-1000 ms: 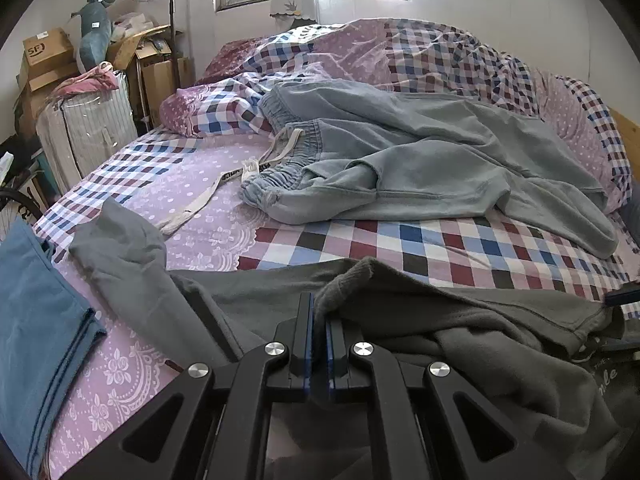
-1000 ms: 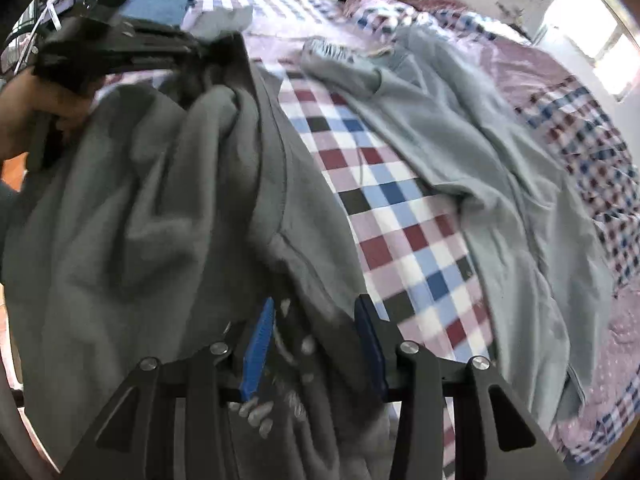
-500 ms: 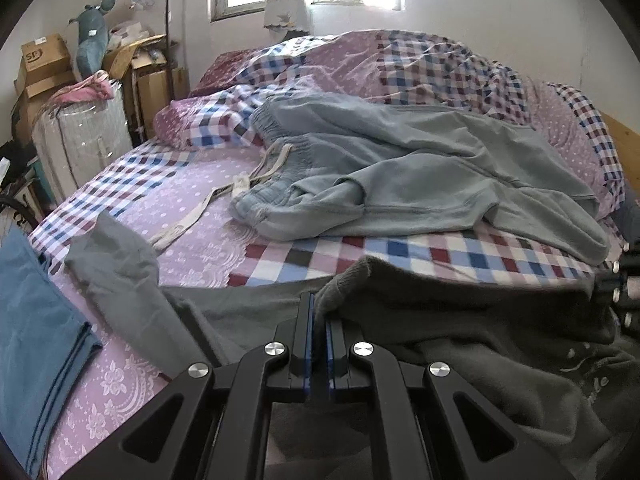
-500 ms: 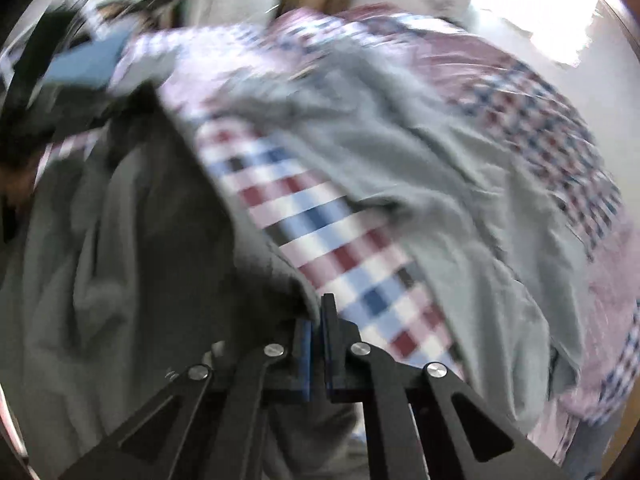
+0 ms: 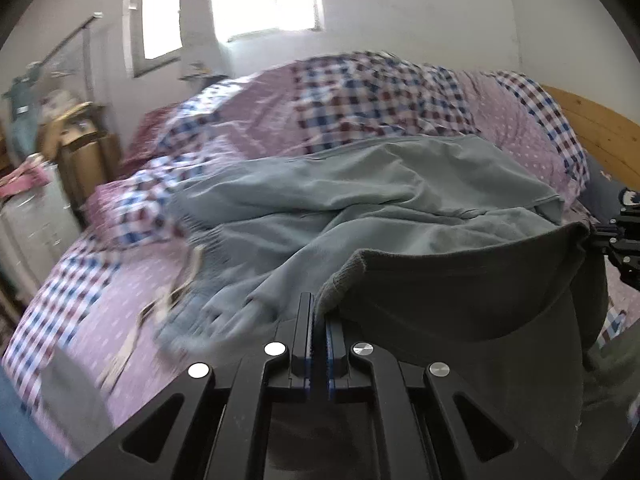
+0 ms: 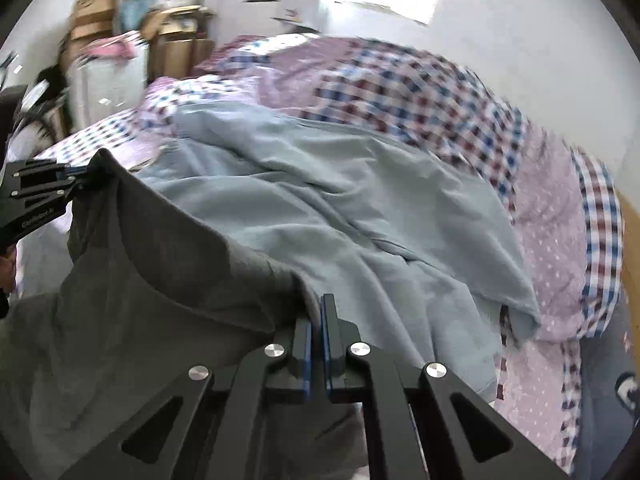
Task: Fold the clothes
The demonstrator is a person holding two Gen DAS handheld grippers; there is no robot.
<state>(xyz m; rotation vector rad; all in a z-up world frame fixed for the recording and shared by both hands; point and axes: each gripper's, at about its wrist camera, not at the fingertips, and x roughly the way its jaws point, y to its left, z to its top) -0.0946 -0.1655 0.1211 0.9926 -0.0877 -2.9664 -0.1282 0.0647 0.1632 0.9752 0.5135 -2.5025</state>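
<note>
A dark grey sweatshirt [image 5: 460, 300] hangs stretched between my two grippers, lifted above the bed. My left gripper [image 5: 317, 312] is shut on its ribbed edge, and it shows at the far left of the right wrist view [image 6: 76, 174]. My right gripper [image 6: 315, 312] is shut on the other end of the same edge, and it shows at the right edge of the left wrist view [image 5: 600, 234]. The sweatshirt [image 6: 140, 280] sags below the held edge. Light blue-grey sweatpants [image 5: 360, 200] lie spread on the bed behind it.
The bed has a purple and checked cover [image 5: 380, 92] bunched at the back. A wooden headboard [image 5: 600, 136] is at the right. Cardboard boxes [image 6: 96, 12] and a white bin [image 6: 108, 80] stand at the left wall. A white drawstring [image 5: 168, 300] lies on the sheet.
Both grippers have risen and pulled apart, lifting the grey sweatshirt off the bed and stretching its edge taut. One second ago the right gripper was open; now it is shut on the fabric.
</note>
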